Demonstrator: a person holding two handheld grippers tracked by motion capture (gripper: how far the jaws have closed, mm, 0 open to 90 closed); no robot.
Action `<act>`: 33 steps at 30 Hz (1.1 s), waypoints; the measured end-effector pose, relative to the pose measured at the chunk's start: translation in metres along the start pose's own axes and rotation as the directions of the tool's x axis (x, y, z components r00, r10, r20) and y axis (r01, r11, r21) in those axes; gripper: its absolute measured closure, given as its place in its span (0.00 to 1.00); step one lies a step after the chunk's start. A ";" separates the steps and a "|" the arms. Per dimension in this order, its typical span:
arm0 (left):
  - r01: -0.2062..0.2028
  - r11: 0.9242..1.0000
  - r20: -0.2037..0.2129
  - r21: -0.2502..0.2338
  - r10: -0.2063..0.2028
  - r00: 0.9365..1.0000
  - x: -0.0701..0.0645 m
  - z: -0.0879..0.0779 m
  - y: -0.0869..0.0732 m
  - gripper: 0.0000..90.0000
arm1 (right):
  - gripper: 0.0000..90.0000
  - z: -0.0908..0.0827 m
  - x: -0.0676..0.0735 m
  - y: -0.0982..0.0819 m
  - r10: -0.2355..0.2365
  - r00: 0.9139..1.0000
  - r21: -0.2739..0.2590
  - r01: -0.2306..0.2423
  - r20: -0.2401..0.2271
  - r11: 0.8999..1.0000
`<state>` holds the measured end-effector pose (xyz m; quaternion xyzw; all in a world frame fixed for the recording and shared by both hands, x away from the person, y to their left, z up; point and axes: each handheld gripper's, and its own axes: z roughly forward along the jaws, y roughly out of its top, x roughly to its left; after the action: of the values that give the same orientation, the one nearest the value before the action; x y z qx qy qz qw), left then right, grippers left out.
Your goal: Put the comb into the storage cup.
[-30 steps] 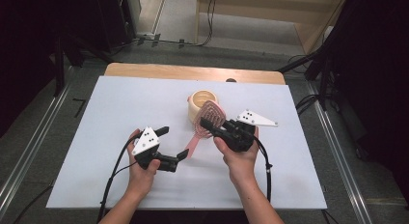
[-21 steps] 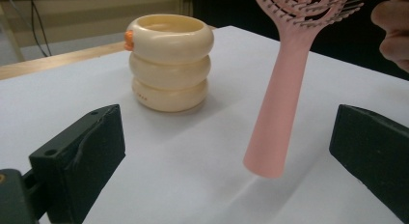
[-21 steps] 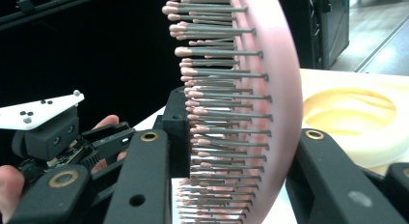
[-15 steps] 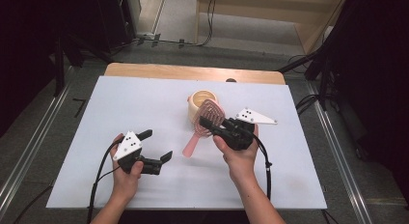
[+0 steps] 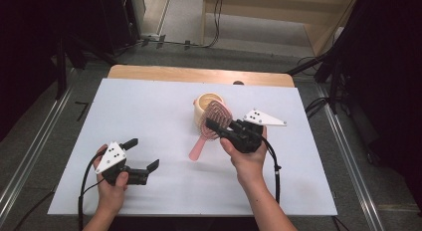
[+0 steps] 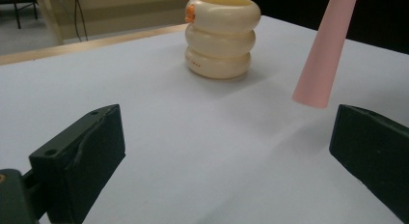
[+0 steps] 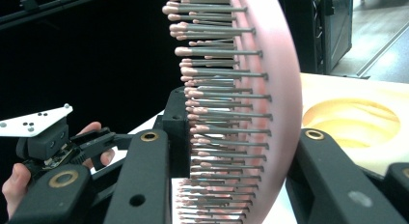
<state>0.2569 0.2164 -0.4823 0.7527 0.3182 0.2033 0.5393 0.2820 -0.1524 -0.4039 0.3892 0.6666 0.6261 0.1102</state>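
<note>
Recording lab, white-topped table [image 5: 149,111] on metal rails [image 5: 30,156], black curtains [image 5: 393,66], floor cables [image 5: 216,22]

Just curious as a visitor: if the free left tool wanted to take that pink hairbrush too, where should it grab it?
Probably the handle: slim, tapering, free, angled down toward the left tool. Come from its open lower end; the right tool already grips the bristled head.

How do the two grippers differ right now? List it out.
The right gripper is shut on the pink hairbrush, clamping its bristled head; the left gripper is open with nothing between its jaws. The right gripper is beside the cream ringed cup; the left gripper is near the table's front left, apart from both things. Both are black, hand-held, cabled, and carry a plate on top.
</note>
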 end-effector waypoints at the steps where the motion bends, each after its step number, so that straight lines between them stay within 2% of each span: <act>1: 0.001 1.000 -0.012 0.002 -0.001 1.000 0.002 -0.003 -0.002 0.00 | 0.68 0.000 0.000 0.000 -0.001 1.000 0.000 0.001 0.001 1.000; 17: 0.031 0.999 -0.061 -0.035 -0.033 0.998 0.029 -0.034 -0.013 0.00 | 0.69 -0.003 -0.003 0.012 -0.013 1.000 -0.013 0.013 0.022 1.000; 20: 0.018 0.999 -0.087 -0.045 -0.021 0.996 0.030 -0.039 -0.014 0.00 | 0.69 -0.003 -0.003 0.014 -0.013 1.000 -0.015 0.013 0.026 1.000; 22: 0.020 0.998 -0.091 -0.061 -0.025 0.996 0.032 -0.042 -0.014 0.00 | 0.69 -0.003 -0.003 0.015 -0.018 0.999 -0.016 0.018 0.029 1.000; 30: 0.039 0.997 -0.091 -0.066 -0.045 0.995 0.037 -0.046 -0.018 0.00 | 0.69 -0.006 -0.006 0.023 -0.024 0.999 -0.026 0.026 0.042 0.999; 33: 0.031 0.998 -0.106 -0.063 -0.038 0.994 0.037 -0.045 -0.020 0.00 | 0.69 -0.006 -0.006 0.027 -0.025 0.999 -0.036 0.026 0.042 0.999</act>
<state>0.2493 0.2773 -0.4870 0.7182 0.3532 0.2437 0.5477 0.2929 -0.1635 -0.3799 0.3915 0.6575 0.6285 0.1393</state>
